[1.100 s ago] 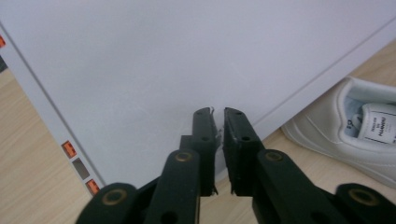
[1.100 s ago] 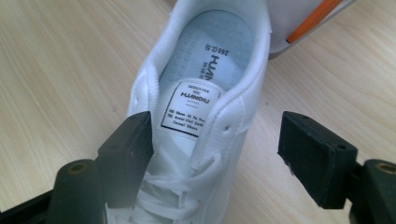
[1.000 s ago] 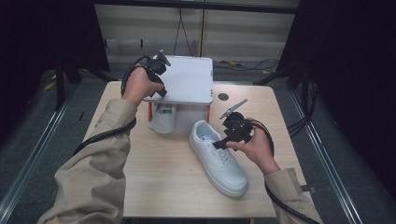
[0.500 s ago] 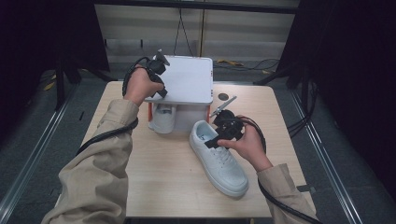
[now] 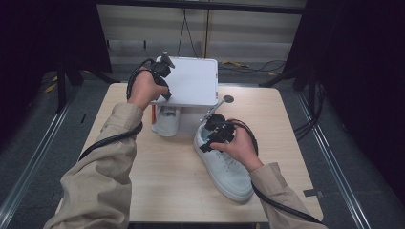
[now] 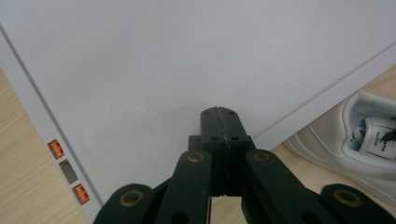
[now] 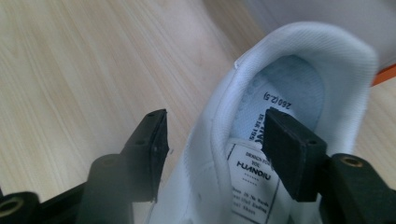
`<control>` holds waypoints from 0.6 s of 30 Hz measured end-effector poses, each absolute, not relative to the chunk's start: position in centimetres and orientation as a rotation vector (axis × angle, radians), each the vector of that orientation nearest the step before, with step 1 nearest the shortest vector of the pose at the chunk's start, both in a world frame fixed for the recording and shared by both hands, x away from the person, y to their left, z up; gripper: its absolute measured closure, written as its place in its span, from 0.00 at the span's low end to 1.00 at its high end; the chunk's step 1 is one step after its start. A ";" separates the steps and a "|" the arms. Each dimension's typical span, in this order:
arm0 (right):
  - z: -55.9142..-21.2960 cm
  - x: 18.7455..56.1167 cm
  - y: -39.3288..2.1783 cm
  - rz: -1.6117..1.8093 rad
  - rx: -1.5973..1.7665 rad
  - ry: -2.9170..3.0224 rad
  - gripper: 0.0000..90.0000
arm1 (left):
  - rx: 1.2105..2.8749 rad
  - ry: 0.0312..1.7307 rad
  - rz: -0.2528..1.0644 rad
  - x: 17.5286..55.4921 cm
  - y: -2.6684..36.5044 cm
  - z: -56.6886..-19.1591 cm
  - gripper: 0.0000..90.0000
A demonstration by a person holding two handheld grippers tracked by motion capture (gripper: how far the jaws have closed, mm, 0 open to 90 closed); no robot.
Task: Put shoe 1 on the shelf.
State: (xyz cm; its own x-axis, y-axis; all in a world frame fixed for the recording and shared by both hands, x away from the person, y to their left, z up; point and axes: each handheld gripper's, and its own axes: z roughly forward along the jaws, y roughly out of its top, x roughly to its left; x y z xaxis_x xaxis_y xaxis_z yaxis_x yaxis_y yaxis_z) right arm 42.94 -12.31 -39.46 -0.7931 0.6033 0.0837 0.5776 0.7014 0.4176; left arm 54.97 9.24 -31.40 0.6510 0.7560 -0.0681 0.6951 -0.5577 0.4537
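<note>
- Near shoe (image 5: 224,164): a white sneaker lying on the counter (image 5: 167,191), toe toward the person and heel opening toward the box. It lies flat on its sole, which leaves the collar upward and easy to reach from above.
- Right hand-held gripper (image 5: 210,138): it stands over the heel end of this shoe. In the right gripper view (image 7: 210,154) its jaws straddle the side wall of the collar, one pad (image 7: 159,140) outside the shoe and the other (image 7: 289,149) inside over the insole label. The jaws have just been closing, yet a gap shows on each side of the wall, so the shoe is judged not yet gripped. Straddling the thin wall suggests a pinch on the collar for lifting.
- Second shoe (image 5: 167,121): a matching white sneaker beneath the raised lid, its heel toward the person; it also appears at the lower right of the left gripper view (image 6: 355,140). It seems to lie in the box already, which hints that the pair is being packed.
- Box lid (image 5: 188,81): a white panel held raised and tilted above the second shoe.
- Left hand-held gripper (image 5: 160,78): clenched on the lid's near edge, jaws pressed together (image 6: 219,140), apparently to keep the box open for the near shoe.
</note>
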 end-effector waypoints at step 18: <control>-40.0 42.1 -12.6 0.578 0.883 2.965 0.87 | 2.425 1.118 0.222 54.6 9.2 -31.5 1.00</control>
State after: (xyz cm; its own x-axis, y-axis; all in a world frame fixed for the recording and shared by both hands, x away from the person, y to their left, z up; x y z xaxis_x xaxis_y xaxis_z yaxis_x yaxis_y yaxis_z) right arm 42.13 -12.60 -40.05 -0.8426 0.5275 0.1081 0.5295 0.7752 0.3447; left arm 54.63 9.17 -31.46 0.6571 0.7525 -0.0440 0.6786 -0.5652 0.4691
